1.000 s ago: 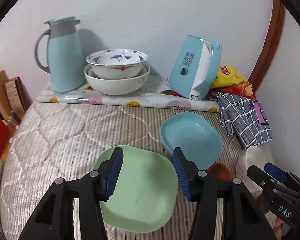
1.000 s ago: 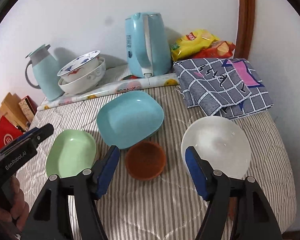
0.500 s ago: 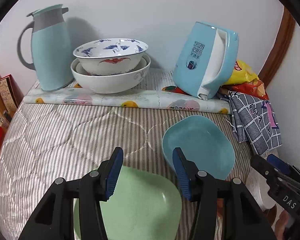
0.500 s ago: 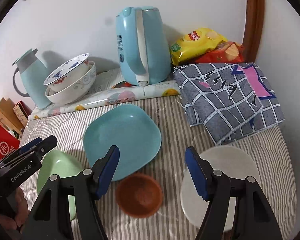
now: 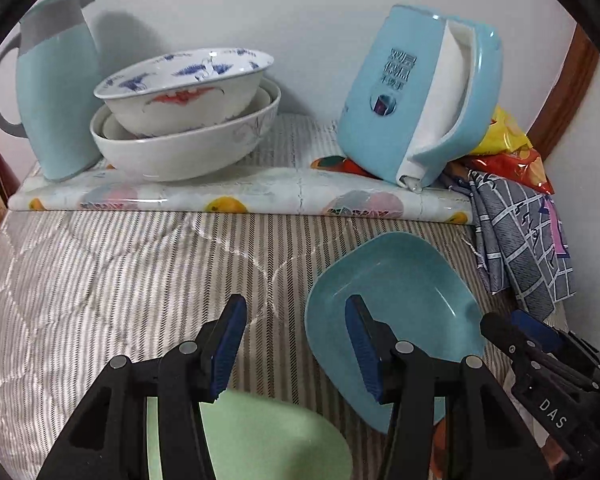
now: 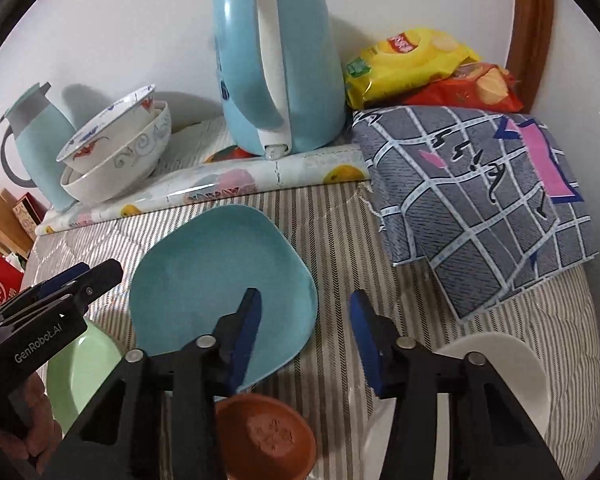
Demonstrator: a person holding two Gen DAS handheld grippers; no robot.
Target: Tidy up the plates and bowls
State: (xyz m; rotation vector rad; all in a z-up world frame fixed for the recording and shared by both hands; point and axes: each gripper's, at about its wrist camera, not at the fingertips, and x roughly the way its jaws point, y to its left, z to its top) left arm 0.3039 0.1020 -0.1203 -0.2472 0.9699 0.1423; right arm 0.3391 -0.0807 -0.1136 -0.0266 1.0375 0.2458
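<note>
Striped grey quilted bed surface (image 5: 99, 280) carries everything. Light-blue plastic kettle (image 6: 275, 60) stands at the back on a rolled fruit-print sheet (image 5: 235, 196), beside two nested white porcelain bowls (image 5: 187, 120). Blue squarish plastic plate (image 6: 219, 280) lies mid-bed, green squarish plate (image 5: 259, 436) near it, white round plate (image 6: 500, 368) and small terracotta bowl (image 6: 267, 436) nearer. Left gripper (image 5: 293, 344) half-open, empty, over bare quilt. Right gripper (image 6: 306, 336) jaws just narrowed, nothing between them.

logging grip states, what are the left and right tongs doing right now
left tongs: open, holding nothing
right tongs: open, just been closing, nothing between them
</note>
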